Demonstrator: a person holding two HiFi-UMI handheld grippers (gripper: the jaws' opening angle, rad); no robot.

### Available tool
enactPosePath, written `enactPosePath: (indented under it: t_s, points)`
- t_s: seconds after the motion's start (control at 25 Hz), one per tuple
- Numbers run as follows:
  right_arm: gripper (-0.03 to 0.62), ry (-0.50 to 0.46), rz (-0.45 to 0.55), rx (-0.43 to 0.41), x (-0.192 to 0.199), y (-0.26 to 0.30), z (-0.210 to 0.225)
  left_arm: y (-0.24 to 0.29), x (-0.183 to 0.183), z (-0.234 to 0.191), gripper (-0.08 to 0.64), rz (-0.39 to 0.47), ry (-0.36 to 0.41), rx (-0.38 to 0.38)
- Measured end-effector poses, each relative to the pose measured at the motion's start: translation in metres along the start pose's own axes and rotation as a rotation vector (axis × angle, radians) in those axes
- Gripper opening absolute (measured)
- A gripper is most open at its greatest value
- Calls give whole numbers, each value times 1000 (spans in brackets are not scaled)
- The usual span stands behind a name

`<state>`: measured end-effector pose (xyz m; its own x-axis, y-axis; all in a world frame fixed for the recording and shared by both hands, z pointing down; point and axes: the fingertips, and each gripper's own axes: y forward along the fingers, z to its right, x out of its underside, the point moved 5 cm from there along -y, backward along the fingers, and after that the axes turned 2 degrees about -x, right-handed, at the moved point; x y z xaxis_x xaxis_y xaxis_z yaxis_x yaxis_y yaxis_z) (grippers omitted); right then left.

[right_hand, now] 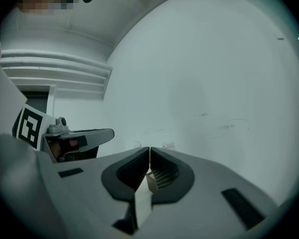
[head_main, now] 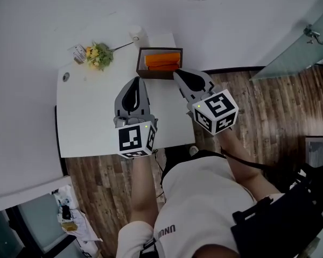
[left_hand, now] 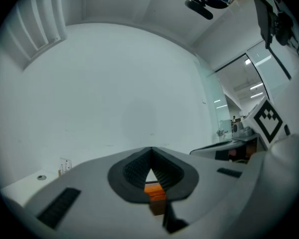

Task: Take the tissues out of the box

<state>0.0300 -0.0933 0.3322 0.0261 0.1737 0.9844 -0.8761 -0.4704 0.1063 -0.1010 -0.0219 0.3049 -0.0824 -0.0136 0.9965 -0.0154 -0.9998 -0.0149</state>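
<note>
Sitting at the far edge of the white tabletop (head_main: pixel 97 112), the brown box (head_main: pixel 153 74) appears in the upper centre of the head view, with the orange tissues (head_main: pixel 163 59) filling its open top. The left gripper (head_main: pixel 135 80) hangs over the tabletop just below and left of the box, its jaws together at the tips and holding nothing; the left gripper view shows the orange tissues through the gap behind the tips. The right gripper (head_main: pixel 176 73) points at the lower right corner of the box, jaws also together and empty; contact with the box cannot be determined. A bunch of flowers (head_main: pixel 99 56) lies to the upper left, beside a small white container (head_main: pixel 138 35).
</note>
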Motion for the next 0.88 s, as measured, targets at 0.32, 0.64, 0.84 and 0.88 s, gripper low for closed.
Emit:
enactPosePath:
  t_s: [0.32, 0.64, 0.84, 0.88]
  points:
    - [25, 5, -75, 50, 7, 45, 28, 44, 15, -28, 12, -29, -30, 66]
    - [123, -34, -215, 52, 26, 82, 46, 74, 36, -51, 12, -70, -80, 115]
    - [178, -82, -311, 22, 38, 99, 54, 86, 47, -60, 12, -89, -107, 142]
    - [192, -98, -336, 11, 41, 103, 56, 88, 49, -61, 12, -94, -112, 148]
